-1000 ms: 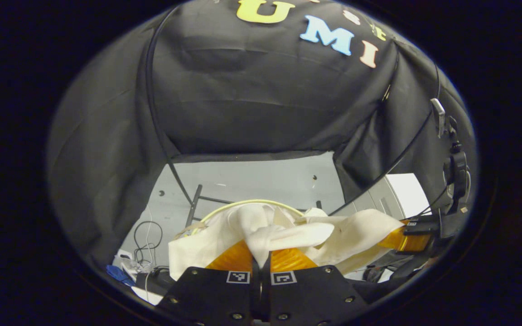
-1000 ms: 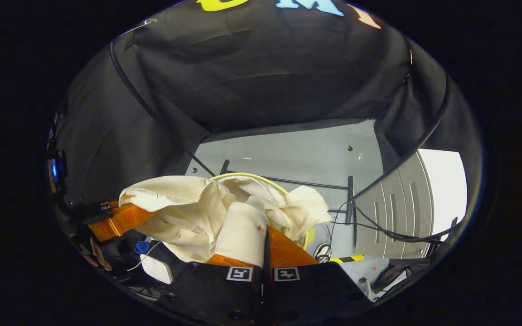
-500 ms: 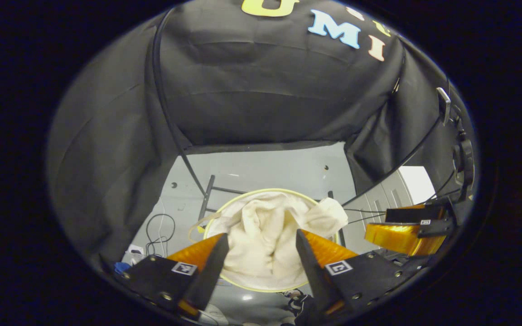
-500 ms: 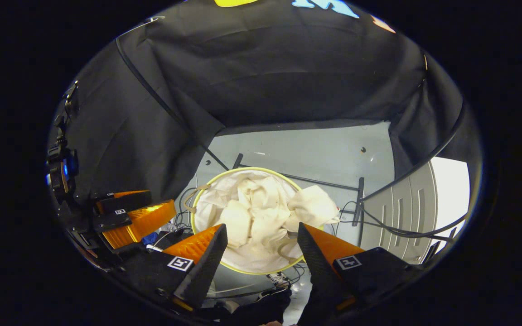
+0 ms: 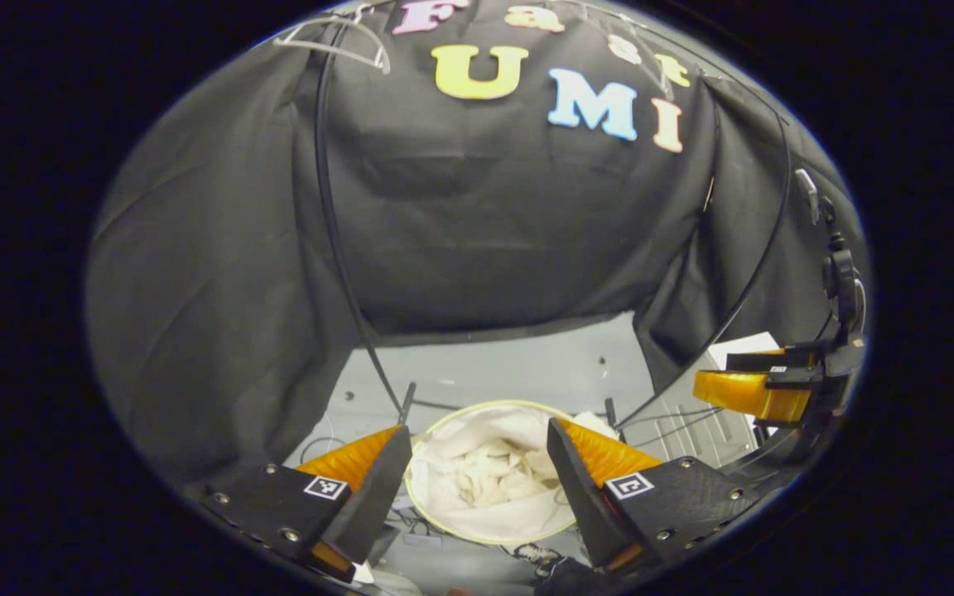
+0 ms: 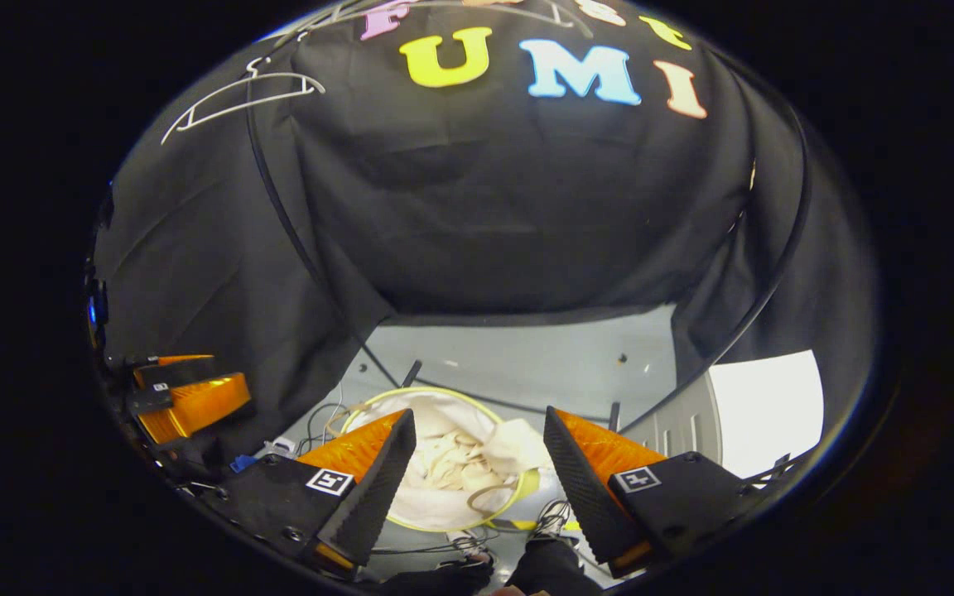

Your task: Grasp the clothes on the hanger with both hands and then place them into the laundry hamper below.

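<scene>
**Clothes in the hamper, both claws spread**

The hamper (image 5: 489, 530) stood on the floor (image 5: 518, 364) at 6 o'clock in the left gripper view, between that claw's fingers. The clothes (image 5: 498, 480) lay crumpled inside it, one fold draped over the rim at 3 o'clock. They looked soft, light and limp; a bunched fold would give the surest hold. The left claw (image 5: 477, 488) and right claw (image 6: 477, 480) were spread wide, holding nothing. A bare hanger (image 6: 237, 95) hung at 11 o'clock.
</scene>
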The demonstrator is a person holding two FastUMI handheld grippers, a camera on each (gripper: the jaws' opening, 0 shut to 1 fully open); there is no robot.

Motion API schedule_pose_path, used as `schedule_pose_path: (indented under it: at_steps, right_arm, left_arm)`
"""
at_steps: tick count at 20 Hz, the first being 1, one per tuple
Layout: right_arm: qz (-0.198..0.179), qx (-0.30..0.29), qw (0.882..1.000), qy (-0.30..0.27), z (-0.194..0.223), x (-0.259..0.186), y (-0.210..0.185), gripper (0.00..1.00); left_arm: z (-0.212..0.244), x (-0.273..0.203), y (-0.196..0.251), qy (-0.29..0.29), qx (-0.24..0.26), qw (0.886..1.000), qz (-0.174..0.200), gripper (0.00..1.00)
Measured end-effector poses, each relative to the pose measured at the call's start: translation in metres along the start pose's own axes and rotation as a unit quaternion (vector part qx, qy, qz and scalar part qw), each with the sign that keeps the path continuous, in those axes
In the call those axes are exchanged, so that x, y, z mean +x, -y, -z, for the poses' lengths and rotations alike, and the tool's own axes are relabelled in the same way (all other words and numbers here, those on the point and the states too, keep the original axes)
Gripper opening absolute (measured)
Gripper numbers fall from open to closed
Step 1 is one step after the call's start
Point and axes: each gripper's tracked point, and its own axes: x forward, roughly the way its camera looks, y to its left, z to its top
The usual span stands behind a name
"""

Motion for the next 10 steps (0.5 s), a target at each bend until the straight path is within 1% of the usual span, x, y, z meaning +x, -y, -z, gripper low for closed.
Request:
schedule_pose_path:
  at_steps: [2,5,8,10]
  right_arm:
    - [0.007,-0.003,0.999,0.041,-0.028,-0.026,0.012,0.98]
    - [0.023,-0.002,0.995,0.097,-0.068,-0.064,0.027,0.98]
    - [0.038,0.007,0.988,0.148,-0.102,-0.099,0.040,0.98]
    - [0.052,0.011,0.981,0.186,-0.129,-0.122,0.052,0.98]
  left_arm:
    - [-0.042,-0.024,0.004,0.043,0.005,0.999,-0.004,0.97]
    - [-0.096,-0.061,0.020,0.111,0.013,0.994,0.002,0.96]
    - [-0.151,-0.094,0.037,0.176,0.026,0.984,0.007,0.96]
    - [-0.180,-0.123,0.052,0.216,0.023,0.976,0.014,0.96]
